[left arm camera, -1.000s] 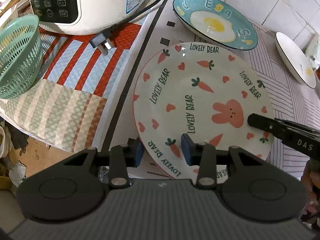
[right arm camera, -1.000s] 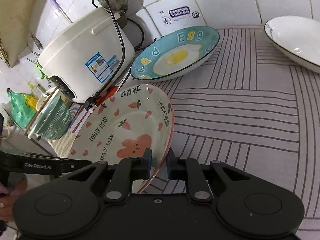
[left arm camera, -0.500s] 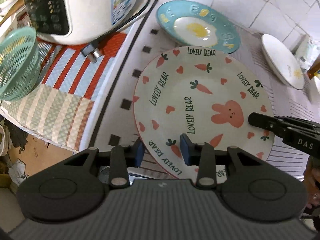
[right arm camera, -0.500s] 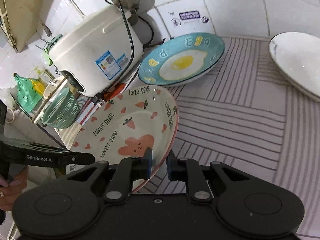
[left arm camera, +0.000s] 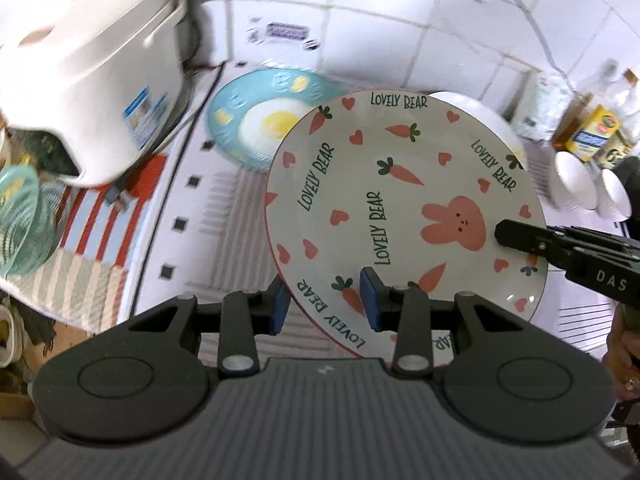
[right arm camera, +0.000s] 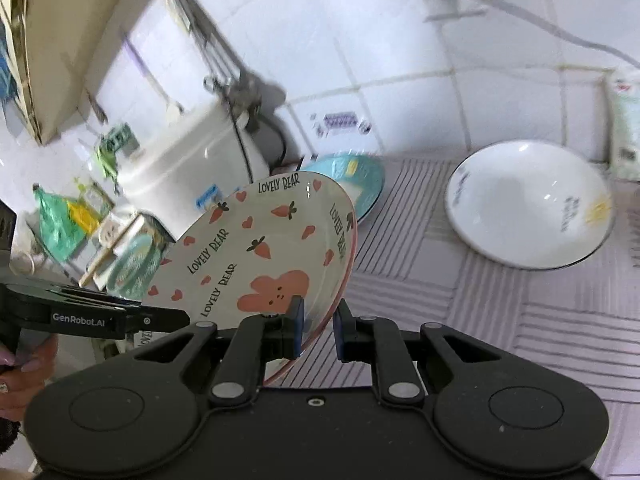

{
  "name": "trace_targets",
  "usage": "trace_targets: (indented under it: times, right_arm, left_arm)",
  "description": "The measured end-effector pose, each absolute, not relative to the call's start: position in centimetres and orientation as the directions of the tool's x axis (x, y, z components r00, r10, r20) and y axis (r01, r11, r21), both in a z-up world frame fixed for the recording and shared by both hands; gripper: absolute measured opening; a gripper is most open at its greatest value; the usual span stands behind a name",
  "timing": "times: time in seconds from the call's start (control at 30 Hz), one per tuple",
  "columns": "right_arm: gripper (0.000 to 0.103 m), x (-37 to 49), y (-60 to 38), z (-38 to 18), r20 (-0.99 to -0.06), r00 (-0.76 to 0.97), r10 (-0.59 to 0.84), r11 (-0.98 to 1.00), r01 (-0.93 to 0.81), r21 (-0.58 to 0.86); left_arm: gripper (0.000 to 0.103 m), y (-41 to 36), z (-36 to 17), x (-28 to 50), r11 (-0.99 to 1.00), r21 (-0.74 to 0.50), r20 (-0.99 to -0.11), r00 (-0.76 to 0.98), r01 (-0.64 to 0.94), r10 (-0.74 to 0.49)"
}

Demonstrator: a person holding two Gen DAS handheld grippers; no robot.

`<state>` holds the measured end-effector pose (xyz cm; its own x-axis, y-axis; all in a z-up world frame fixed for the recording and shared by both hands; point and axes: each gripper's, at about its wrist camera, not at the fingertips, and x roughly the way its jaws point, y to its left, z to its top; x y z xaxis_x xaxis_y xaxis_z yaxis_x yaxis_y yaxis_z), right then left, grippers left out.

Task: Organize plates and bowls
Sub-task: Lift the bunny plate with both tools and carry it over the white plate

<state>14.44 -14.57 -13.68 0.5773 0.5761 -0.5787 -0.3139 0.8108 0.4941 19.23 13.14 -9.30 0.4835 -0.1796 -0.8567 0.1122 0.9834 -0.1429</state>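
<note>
The white "Lovely Bear" plate (left arm camera: 400, 208) with carrots, hearts and a pink rabbit is held up off the counter by both grippers. My left gripper (left arm camera: 324, 304) is shut on its near rim, one blue pad under it and one on top. My right gripper (right arm camera: 319, 328) is shut on the opposite rim (right arm camera: 340, 280), and it shows as a black finger (left arm camera: 560, 248) at the right of the left wrist view. Behind the plate lies a blue fried-egg plate (left arm camera: 256, 120). A white bowl (right arm camera: 528, 204) sits on the striped mat to the right.
A white rice cooker (left arm camera: 92, 92) with its cord stands at the back left, with a green basket (left arm camera: 20, 228) on the striped cloth beside it. Small white cups (left arm camera: 576, 184) and bottles (left arm camera: 592, 136) stand at the far right. The tiled wall (right arm camera: 400, 60) is close behind.
Both grippers have risen with the plate, lifting it off the mat. It now hangs over the blue plate's edge, and the white bowl and back wall have come into view.
</note>
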Motion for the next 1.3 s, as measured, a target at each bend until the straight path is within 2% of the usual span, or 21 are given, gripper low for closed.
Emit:
trace_targets:
  times: [0.3,0.57,0.9,1.3]
  right_arm:
    - [0.019,15.5,-21.4,-11.9,-0.567,0.624,0.538,0.831,-0.281,0.48]
    - [0.019,19.4,-27.7,-11.7,-0.591,0.624,0.51,0.851,-0.266,0.453]
    - [0.019,25.0,-33.1,-15.1,-0.662,0.562,0.496,0.864,-0.242,0.442]
    - [0.02,31.7,-33.5,-19.9,-0.745,0.462,0.48,0.877,-0.265,0.401]
  left_arm:
    - [0.035,6.4,-8.1,22.4,0.968,-0.19,-0.849,0.468,0.165,-0.247]
    - [0.036,0.2,-9.4,27.1,0.963,-0.213,-0.855,0.445,0.166,-0.266]
    - [0.036,-4.6,-13.5,33.1,0.965,-0.238,-0.886,0.381,0.112,-0.263]
    - [0.036,-5.6,-18.7,37.5,0.967,-0.254,-0.926,0.288,0.003,-0.244]
